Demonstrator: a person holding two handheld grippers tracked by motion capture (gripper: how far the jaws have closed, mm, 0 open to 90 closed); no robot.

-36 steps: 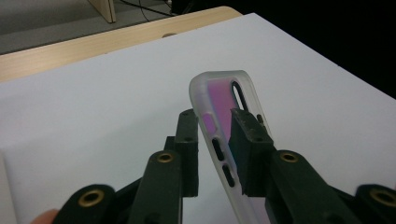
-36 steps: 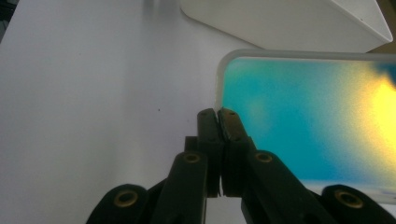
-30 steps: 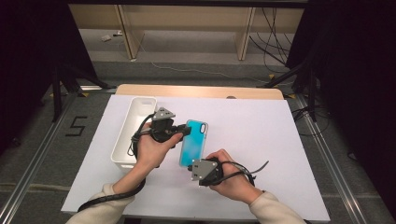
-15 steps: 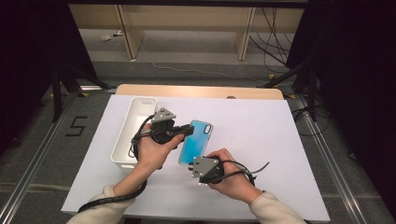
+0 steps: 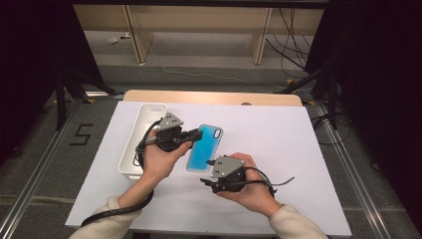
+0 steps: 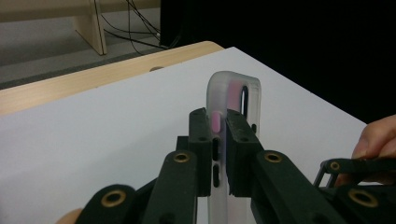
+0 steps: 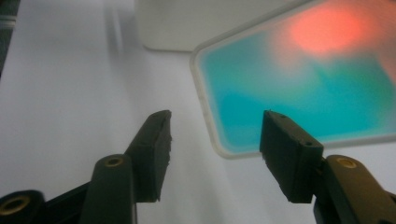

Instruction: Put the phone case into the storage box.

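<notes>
The phone case (image 5: 204, 148), translucent with a teal-blue back and a pink-red patch, sits over the middle of the white tabletop (image 5: 298, 149), its far end raised and its near end low toward the surface. The left gripper (image 5: 198, 134) is clamped on the case's long edge near the camera cutout: in the left gripper view its two black jaws press on either side of the frosted rim (image 6: 233, 93), with the case standing on edge between them and rising above the tips. The right gripper (image 5: 208, 175) sits just beside the near end of the case; its jaws have just been opening and now stand well apart. In the right gripper view the near corner of the case (image 7: 299, 93) lies just beyond the gap between the jaws, the right-hand jaw overlapping the case's lower edge in the picture, but neither pad presses on it, so this gripper (image 7: 215, 135) holds nothing. Whether that jaw brushes the rim cannot be told. To the left of the left hand (image 5: 159, 159) a white rectangular bin (image 5: 144, 117) stands on the tabletop, near the case but apart from it.
</notes>
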